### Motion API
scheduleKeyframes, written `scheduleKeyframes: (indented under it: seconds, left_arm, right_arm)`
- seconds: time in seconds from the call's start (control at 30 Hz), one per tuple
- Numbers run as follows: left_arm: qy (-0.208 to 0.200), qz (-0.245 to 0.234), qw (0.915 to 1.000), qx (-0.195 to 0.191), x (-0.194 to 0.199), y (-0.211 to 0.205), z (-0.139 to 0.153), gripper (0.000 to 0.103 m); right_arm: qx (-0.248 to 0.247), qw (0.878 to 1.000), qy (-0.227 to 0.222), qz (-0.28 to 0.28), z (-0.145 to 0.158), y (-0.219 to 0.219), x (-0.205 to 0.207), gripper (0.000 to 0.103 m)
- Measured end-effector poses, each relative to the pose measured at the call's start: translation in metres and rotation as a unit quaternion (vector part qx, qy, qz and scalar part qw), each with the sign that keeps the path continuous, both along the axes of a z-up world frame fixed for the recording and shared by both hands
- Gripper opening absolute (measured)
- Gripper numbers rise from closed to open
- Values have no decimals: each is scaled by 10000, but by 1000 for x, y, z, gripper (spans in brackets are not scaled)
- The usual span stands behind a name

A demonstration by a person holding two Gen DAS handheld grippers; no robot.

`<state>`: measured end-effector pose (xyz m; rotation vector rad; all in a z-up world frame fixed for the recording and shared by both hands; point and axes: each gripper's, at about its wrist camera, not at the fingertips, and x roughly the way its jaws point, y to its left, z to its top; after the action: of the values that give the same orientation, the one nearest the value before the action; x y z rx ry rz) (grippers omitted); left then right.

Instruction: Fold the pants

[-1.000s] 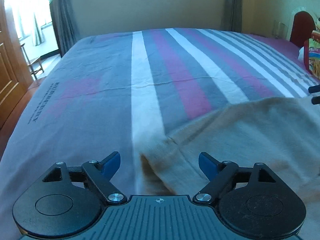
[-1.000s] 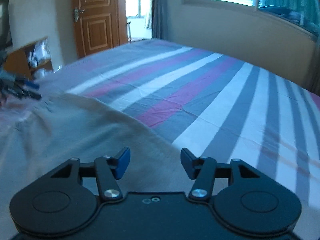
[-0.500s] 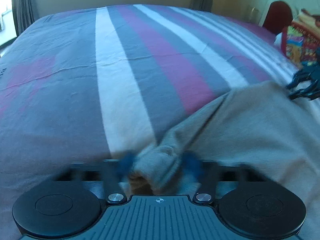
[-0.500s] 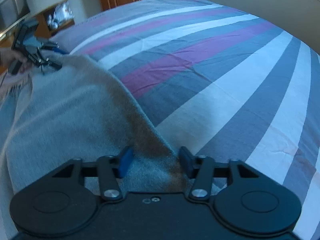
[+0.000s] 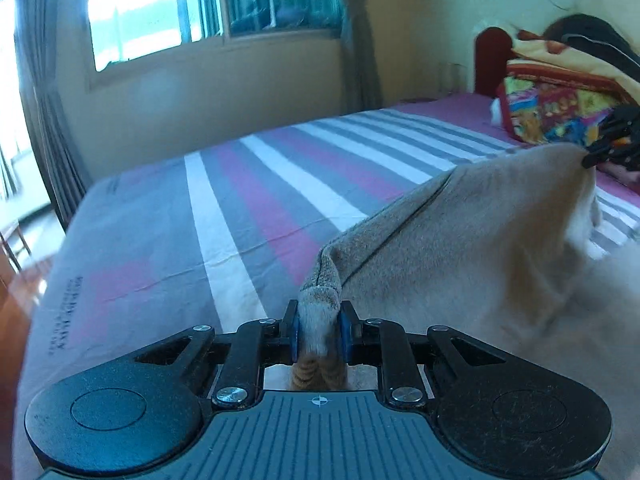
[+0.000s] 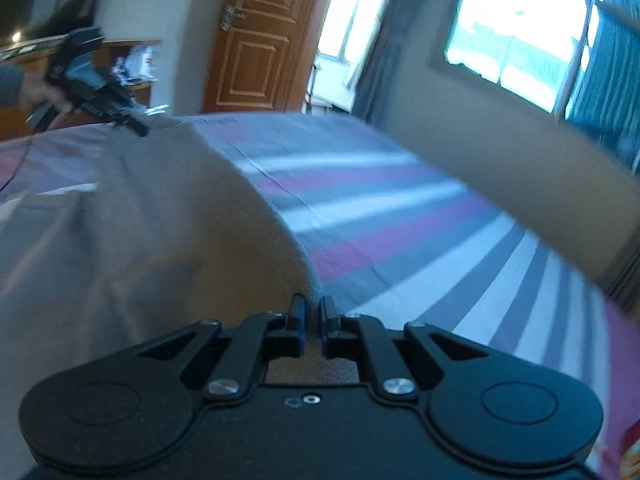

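Pants [image 5: 472,248] of beige, soft knitted fabric, lifted off the striped bedsheet [image 5: 248,208] at two corners and stretched between both tools, sagging toward the mattress below. Left gripper [image 5: 319,330], black with blue pads, clamped on a bunched corner of the cloth; jaws just drawn together, held apart only by the thick wad between them, a ribbed tan cuff hanging beneath. Right gripper [image 6: 313,320], same black build, closed almost fully on a thin edge of the same garment, jaws just drawn together too, only a sliver of fabric between the pads. Seen from the left wrist: far corner of the cloth pulled up to a peak at the dark tip of the other tool [image 5: 608,144] near the right edge. Seen from the right wrist: other tool [image 6: 92,84] gripped by a hand [image 6: 42,94] at upper left, pinching the opposite corner; picture blurred. Sheet in grey, white and magenta bands, spread flat across the bed. Colourful patterned pillow [image 5: 556,116] at the red wooden headboard [image 5: 492,60]. Brown panelled door [image 6: 260,36] and bright windows [image 5: 160,8] with dark curtains behind.
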<state>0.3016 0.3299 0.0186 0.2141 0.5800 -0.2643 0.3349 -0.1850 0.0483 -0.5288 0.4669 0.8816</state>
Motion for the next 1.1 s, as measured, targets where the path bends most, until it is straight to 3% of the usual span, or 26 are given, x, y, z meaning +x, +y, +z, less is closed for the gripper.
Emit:
scheduleKeyframes:
  seconds: [0.17, 0.3, 0.43, 0.67, 0.73, 0.8, 0.83, 0.9, 0.93, 1.0, 1.03, 1.1]
  left_arm:
    - [-144, 1, 9997, 217, -73, -15, 3, 19]
    - [-107, 168, 9997, 143, -114, -25, -13, 19]
    - [58, 250, 9989, 386, -140, -42, -42, 20]
    - [148, 517, 9965, 642, -158, -56, -67, 20]
    - [246, 616, 9939, 882, -165, -61, -74, 29]
    - [372, 867, 9888, 1152, -175, -63, -80, 54]
    - [316, 1050, 9869, 1186, -184, -59, -79, 55]
    - [473, 1444, 9845, 880, -200, -47, -73, 55]
    - [495, 1641, 9839, 516, -209, -40, -67, 55]
    - [396, 1856, 9790, -743, -228, -28, -56, 55]
    - [400, 1921, 9681, -1559, -232, -21, -54, 55]
    - [506, 2085, 9232, -3189, -234, -7, -65, 55]
  right_arm:
    - [-91, 9992, -326, 206, 13, -17, -98, 6]
    - [-126, 9995, -196, 207, -6, -21, -154, 6]
    - [-122, 9999, 120, 11, -37, -16, -178, 7]
    - [-103, 9974, 574, -419, -76, 0, -188, 7]
    - [-77, 9958, 668, -615, -82, 2, -187, 11]
    - [-104, 9942, 725, -791, -86, 3, -189, 18]
    - [-94, 9932, 714, -918, -86, 1, -191, 23]
    - [100, 9896, 728, -1240, -74, -7, -199, 25]
    - [196, 9872, 723, -1406, -68, -12, -204, 25]
    - [411, 9798, 778, -1796, -55, -23, -213, 25]
    - [566, 9742, 882, -1998, -51, -28, -215, 25]
    - [857, 9570, 1318, -2440, -48, -32, -208, 26]
